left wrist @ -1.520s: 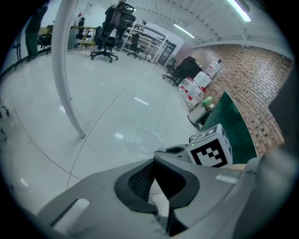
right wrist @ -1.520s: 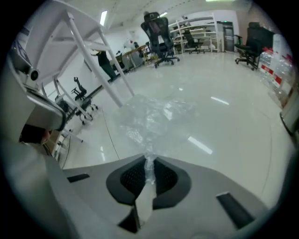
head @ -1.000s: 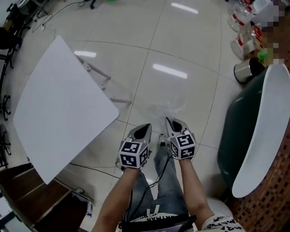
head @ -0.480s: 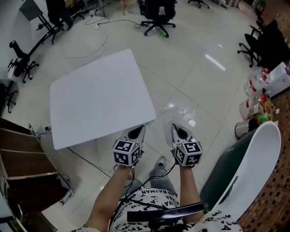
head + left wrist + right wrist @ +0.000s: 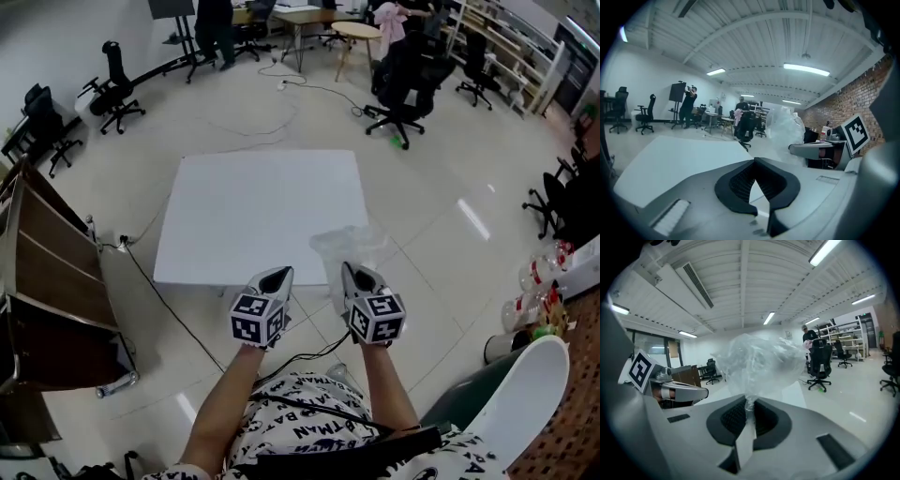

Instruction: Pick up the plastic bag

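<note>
Clear plastic bag [image 5: 352,246] hangs off the right gripper [image 5: 350,271], jaws clamped on its twisted neck. Thin film could slip, so grip firm and lift smoothly, no jerks. Left gripper [image 5: 280,275] closed on nothing.

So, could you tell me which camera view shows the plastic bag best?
The right gripper view: the plastic bag fills its centre, its neck pinched in the right gripper's shut jaws. The head view shows only a small pale crumple ahead of that gripper; the left gripper view catches it off to the right.
</note>
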Motion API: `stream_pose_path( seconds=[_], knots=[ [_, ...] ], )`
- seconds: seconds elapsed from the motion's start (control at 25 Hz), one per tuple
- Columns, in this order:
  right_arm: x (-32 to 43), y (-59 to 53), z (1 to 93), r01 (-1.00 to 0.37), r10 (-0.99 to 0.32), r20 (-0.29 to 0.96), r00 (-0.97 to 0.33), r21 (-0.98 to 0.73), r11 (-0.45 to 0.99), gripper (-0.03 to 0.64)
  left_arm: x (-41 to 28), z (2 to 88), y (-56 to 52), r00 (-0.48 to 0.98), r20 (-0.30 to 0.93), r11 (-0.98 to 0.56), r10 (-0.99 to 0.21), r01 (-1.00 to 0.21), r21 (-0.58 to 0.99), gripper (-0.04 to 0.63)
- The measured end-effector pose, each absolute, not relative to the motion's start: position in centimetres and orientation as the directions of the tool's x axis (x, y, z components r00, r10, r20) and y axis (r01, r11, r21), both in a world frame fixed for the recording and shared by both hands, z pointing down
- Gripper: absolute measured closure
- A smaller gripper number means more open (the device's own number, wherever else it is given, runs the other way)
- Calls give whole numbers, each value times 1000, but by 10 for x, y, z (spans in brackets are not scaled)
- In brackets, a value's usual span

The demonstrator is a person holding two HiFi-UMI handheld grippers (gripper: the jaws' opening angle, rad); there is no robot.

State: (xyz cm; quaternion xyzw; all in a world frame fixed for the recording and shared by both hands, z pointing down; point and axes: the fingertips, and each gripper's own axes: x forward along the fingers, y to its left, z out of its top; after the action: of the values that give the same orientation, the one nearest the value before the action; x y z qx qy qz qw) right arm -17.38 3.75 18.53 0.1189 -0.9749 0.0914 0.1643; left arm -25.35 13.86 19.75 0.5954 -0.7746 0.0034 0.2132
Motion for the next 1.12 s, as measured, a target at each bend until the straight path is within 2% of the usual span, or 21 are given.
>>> stream_pose_path(
  seconds=[0.4,1.12],
  knots=[
    [-252,121,180,-166,-125,351,-928,-88,982,604,-327,185,229,-317,319,401,-893,-883,245,594],
    [-242,119,182,-190,-155,385,-910,-54,980,604,-325,190,212,-272,309,364,-911,-883,296,594]
  ],
)
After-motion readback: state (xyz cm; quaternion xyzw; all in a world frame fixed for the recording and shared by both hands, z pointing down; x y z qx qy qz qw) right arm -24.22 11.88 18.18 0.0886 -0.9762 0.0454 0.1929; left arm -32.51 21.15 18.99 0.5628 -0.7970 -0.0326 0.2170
